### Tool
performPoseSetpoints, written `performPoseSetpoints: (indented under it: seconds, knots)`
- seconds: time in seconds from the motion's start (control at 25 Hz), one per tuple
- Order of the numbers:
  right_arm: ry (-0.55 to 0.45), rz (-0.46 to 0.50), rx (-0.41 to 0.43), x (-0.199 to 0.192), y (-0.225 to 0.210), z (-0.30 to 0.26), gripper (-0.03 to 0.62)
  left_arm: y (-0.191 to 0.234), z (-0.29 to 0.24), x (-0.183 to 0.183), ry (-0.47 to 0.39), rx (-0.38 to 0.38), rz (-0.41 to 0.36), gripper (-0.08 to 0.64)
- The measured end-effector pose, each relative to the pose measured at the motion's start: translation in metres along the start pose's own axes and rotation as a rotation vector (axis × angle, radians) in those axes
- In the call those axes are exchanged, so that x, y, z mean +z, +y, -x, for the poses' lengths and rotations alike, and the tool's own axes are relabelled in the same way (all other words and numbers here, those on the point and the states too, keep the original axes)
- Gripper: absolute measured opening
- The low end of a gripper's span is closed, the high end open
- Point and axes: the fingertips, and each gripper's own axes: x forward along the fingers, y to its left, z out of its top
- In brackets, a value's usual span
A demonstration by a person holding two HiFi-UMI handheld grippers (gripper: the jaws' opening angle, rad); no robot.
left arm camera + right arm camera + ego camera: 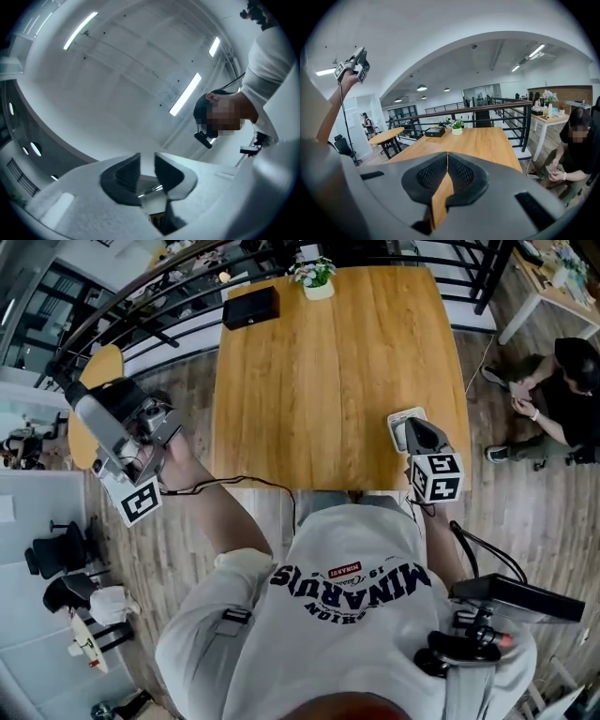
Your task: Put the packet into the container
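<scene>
no packet shows in any view: nothing lies on the bare wood and nothing sits between either pair of jaws, so where it is, which way it points and how its long axis runs cannot be told from here.

the likely container is the black box at the far left corner of the table, just beside a small potted plant. its long axis runs across the table, roughly along the far edge. whether it has a lid, or is open, i cannot tell.

from the right gripper, which hangs over the near right edge of the table, the box lies ahead and to the left, diagonally across the whole top. its own view looks level down the table toward the box. its jaws are clenched tip to tip on nothing.

the left gripper is off the table's left side, raised high and turned upward, so its view takes in only ceiling lights and the person's head. its jaws stand a narrow gap apart, empty, not pressing on anything.

the left hand is on the box's side of the table and looks the nearer one to it, though it would have to come down and turn over first. before any placing, the packet has to be found.

a person sits on the floor well apart, right of the table.
</scene>
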Motion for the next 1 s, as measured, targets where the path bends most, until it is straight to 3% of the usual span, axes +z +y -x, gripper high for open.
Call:
performPoseSetpoints:
  seconds: [0.04,0.08,0.24,0.4,0.68,0.8,0.92,1.0]
  knots:
    - [0.002,-0.004,0.008,-0.004,-0.002,-0.003,0.011,0.001,0.007,-0.006,0.027,0.024,-0.006,0.015]
    - [0.005,-0.006,0.014,-0.007,-0.001,-0.006,0.011,0.001,0.013,-0.008,0.051,0.028,-0.002,0.003]
    - [0.006,-0.005,0.027,-0.009,0.026,-0.014,0.011,0.016,0.049,0.004,0.091,0.012,0.115,0.002]
    - [-0.019,-0.017,0.023,0.005,0.038,-0.017,0.011,0.03,0.069,-0.011,0.237,0.062,0.112,0.002]
    - [-0.082,-0.031,0.0,0.006,0.056,-0.015,0.009,0.017,0.127,-0.07,0.496,0.026,0.152,0.002]
    - [-0.136,0.006,-0.02,0.007,0.072,0.014,0.009,-0.006,0.161,-0.105,0.668,0.017,0.118,0.002]
    - [-0.193,0.04,-0.044,-0.002,0.064,0.052,0.009,-0.065,0.192,-0.156,0.848,-0.042,0.008,0.002]
    - [-0.222,0.066,-0.039,0.002,0.054,0.07,0.009,-0.1,0.196,-0.179,0.905,-0.085,-0.054,0.002]
